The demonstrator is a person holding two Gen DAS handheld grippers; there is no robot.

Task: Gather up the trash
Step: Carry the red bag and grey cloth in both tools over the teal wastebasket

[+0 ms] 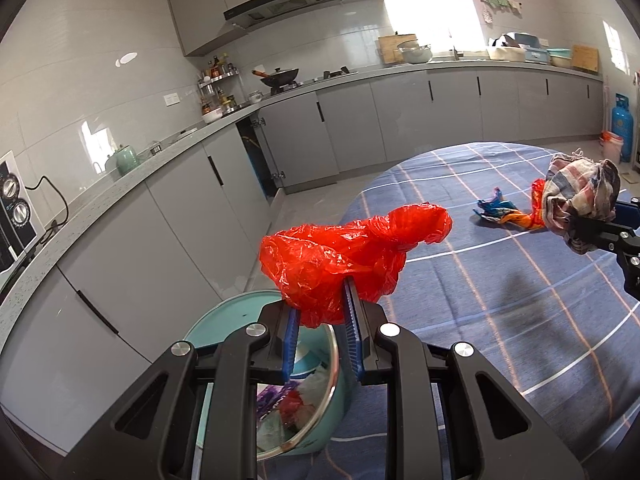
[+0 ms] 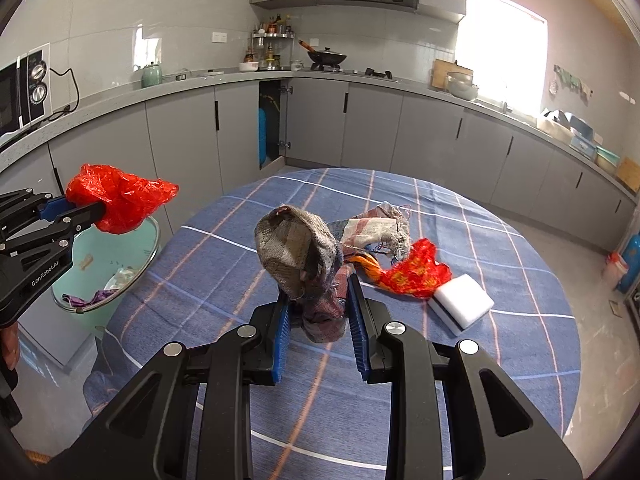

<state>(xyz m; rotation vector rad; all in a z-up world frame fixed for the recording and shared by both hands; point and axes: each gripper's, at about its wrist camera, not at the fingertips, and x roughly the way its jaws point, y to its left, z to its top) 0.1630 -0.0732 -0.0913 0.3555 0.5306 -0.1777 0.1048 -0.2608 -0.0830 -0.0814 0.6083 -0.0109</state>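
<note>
My left gripper [image 1: 320,300] is shut on a crumpled red plastic bag [image 1: 344,256], held in the air over a teal bin [image 1: 334,364] with a steel rim and some scraps inside. The right wrist view shows that gripper [image 2: 96,210], the red bag [image 2: 120,196] and the bin [image 2: 154,240] left of the table. My right gripper [image 2: 318,300] is shut on a bunched checked rag [image 2: 296,252], lifted above the blue checked tablecloth [image 2: 400,380]. Still lying on the cloth are a red and yellow wrapper [image 2: 416,272], a white sponge [image 2: 460,304] and a pale frayed rag [image 2: 376,228].
Grey kitchen cabinets and a counter [image 2: 400,88] curve around behind the round table. One cabinet door [image 2: 272,120] stands open. A microwave [image 2: 24,92] sits on the counter at the left, and a blue gas cylinder [image 1: 622,124] stands on the floor at the far right.
</note>
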